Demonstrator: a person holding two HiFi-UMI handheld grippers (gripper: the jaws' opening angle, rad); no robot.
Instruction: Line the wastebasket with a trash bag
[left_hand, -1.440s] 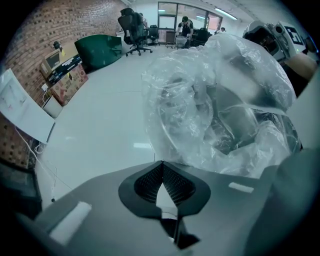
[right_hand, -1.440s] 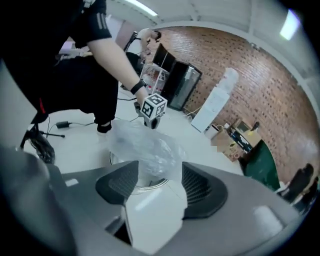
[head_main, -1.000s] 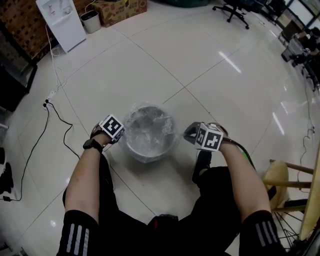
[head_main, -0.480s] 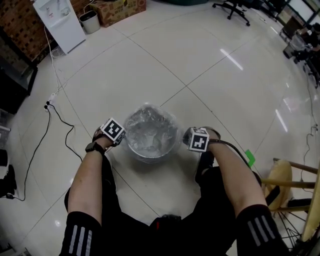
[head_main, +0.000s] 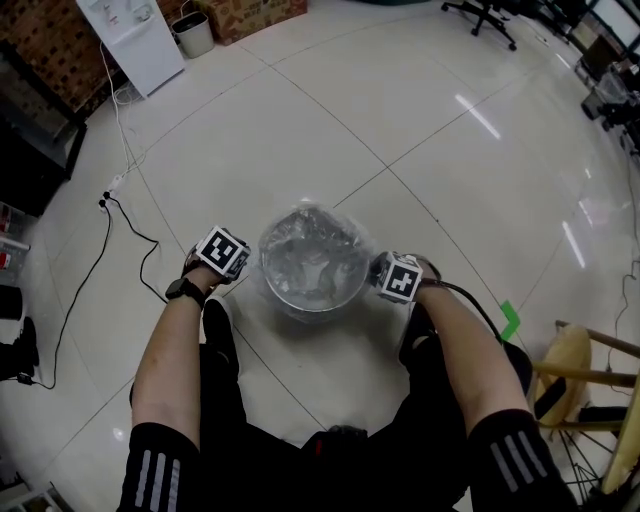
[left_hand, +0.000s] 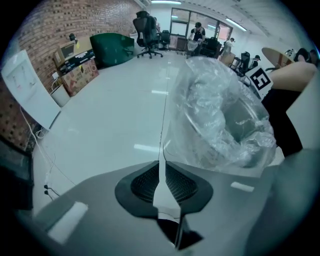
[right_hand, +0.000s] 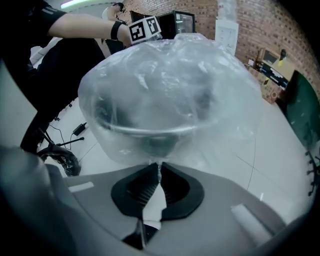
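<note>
Clear film, the trash bag (head_main: 312, 228) looks light and slippery; pinch its loose hem. The right gripper (right_hand: 159, 169) clenches that hem. On the left gripper (left_hand: 162, 167) the jaws have just been opening, holding nothing.

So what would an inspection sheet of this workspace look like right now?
Surface: glossy white tiled floor.
Job's things: round metal wastebasket standing on the floor; clear trash bag pushed inside it and draped over its rim.
Clutter: green tape mark; wooden stool at the person's right.
Grippers: left gripper, jaws have just been opening and stand a slit apart, bag edge at their tips, apparently not pinched; right gripper shut on the bag film.
Cables: black cord trailing from a white power strip.
Surroundings: white cabinet, cardboard box, office chair, brick wall.
</note>
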